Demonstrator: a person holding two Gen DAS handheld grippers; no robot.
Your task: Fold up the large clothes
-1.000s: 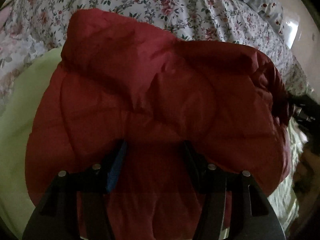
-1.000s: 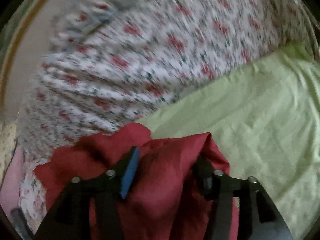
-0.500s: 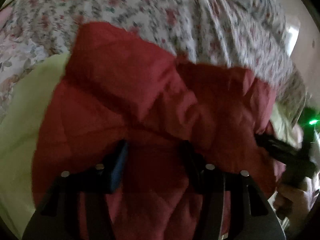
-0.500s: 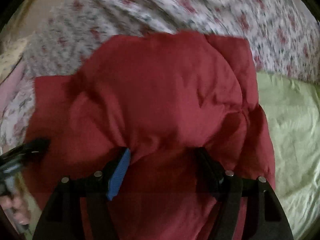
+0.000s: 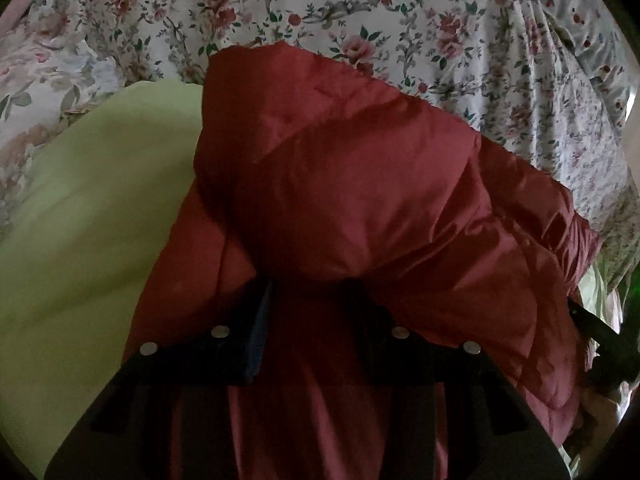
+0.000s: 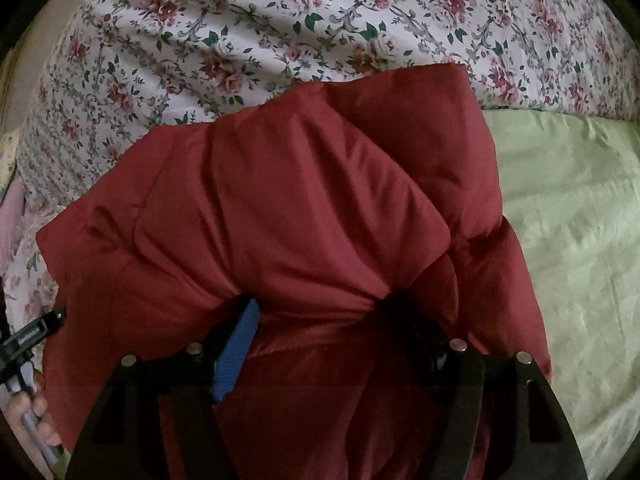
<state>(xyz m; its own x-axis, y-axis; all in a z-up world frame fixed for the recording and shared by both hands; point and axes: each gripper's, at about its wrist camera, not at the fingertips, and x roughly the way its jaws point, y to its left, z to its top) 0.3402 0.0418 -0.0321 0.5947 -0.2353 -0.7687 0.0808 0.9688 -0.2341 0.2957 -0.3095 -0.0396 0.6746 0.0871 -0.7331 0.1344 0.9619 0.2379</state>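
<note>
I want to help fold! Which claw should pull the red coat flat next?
Probably neither alone: the left claw and right claw each pinch a bunch of the coat, with it puffed over both. They look evenly placed, so moving together seems best.

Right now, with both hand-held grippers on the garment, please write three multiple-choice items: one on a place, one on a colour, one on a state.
1. In the right wrist view, the green sheet lies where from the red padded garment?
A. right
B. left
C. on top

2. The floral bedding has what ground colour?
A. black
B. white
C. orange

3. The left hand-held gripper is:
A. open, clear of cloth
B. lying on the sheet
C. shut on the garment

Key: 1 A, green fills the right edge; 2 B, red roses on white; 3 C, cloth bunches between its fingers.
</note>
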